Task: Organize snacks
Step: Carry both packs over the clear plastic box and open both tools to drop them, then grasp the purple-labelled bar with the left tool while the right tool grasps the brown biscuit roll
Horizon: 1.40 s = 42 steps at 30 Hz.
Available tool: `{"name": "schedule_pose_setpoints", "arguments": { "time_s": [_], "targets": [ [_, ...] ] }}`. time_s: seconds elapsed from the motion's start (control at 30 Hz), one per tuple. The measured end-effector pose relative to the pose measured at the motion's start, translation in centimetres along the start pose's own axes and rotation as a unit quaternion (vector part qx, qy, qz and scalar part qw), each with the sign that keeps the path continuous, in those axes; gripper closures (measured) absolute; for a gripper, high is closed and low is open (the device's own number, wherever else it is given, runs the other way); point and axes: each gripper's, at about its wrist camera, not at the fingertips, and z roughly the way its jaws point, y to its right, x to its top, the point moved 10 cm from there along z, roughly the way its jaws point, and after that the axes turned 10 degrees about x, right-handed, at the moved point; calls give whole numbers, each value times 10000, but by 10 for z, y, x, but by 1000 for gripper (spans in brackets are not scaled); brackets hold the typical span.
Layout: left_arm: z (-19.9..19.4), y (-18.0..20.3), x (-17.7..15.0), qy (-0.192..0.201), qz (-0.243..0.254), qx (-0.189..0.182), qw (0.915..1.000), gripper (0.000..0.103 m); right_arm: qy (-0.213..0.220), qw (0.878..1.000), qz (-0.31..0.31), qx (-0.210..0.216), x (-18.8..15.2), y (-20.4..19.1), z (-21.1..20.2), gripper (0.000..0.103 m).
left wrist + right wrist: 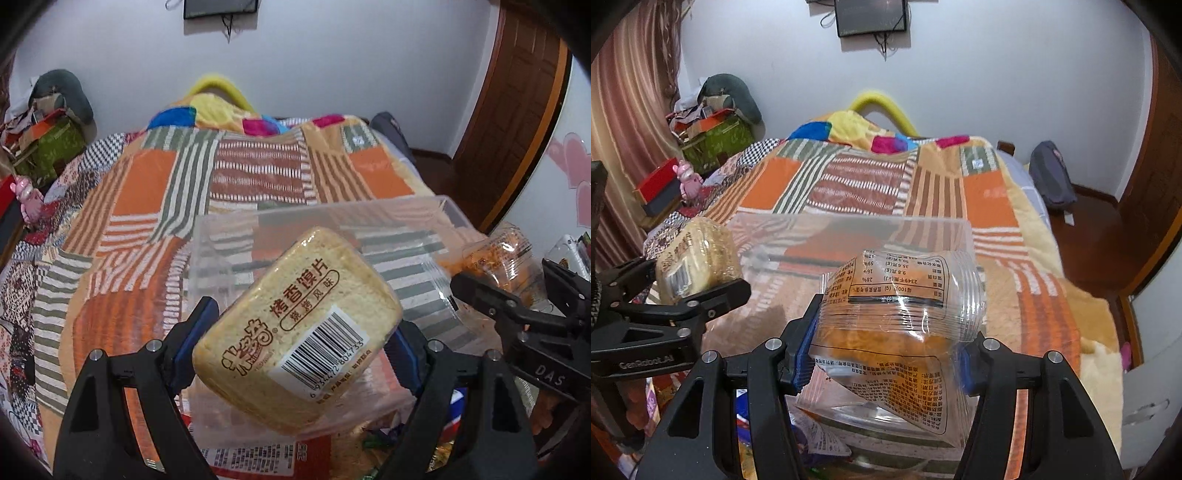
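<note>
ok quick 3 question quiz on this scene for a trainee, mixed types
1. True or false: the left gripper holds a barcoded pack of toasted slices.
2. What is between the right gripper's pads? A) a red box B) a clear bag of orange snacks C) nothing
3. What clear container sits on the bed in front of both grippers?

Key: 1 true; 2 B; 3 a plastic bin.
</note>
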Motion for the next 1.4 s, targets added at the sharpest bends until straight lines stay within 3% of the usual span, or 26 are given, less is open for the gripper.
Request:
{"name": "schedule_pose_setpoints", "arguments": {
  "time_s": [0.1,0.17,0.27,0.63,0.77,1.07,1.27,1.33,1.4],
  "targets": [
    [7,0,-6,-148,-81,-123,9998,17,-77,10000,-11,-19,0,-1,3,44],
    [3,0,-5,-16,-80,-63,9999,15,-75,9999,-64,-66,0,-1,2,42],
    [-7,1,-2,130,-20,-55,9999,11,-41,9999,-89,-119,3,-1,-3,31],
    [-88,-25,6,861,-34,-103,9962,9,451,9988,-162,-129,15,-3,-55,29],
    [-109,-44,-2,939,-20,-34,9956,7,576,9981,-163,-159,11,-2,-74,29],
    [-114,-110,-64,524,-265,241,9980,7,522,9983,-30,-273,-22,10,-93,28],
    [-101,-138,-118,124,-426,301,9986,7,140,9992,97,-374,-62,22,-87,28],
    [-100,-140,-133,33,-464,262,9986,10,-40,9992,158,-361,-76,23,-80,28],
    [-97,-137,-148,-90,-456,191,9987,21,-197,9990,199,-336,-87,26,-75,28]
  ]
}}
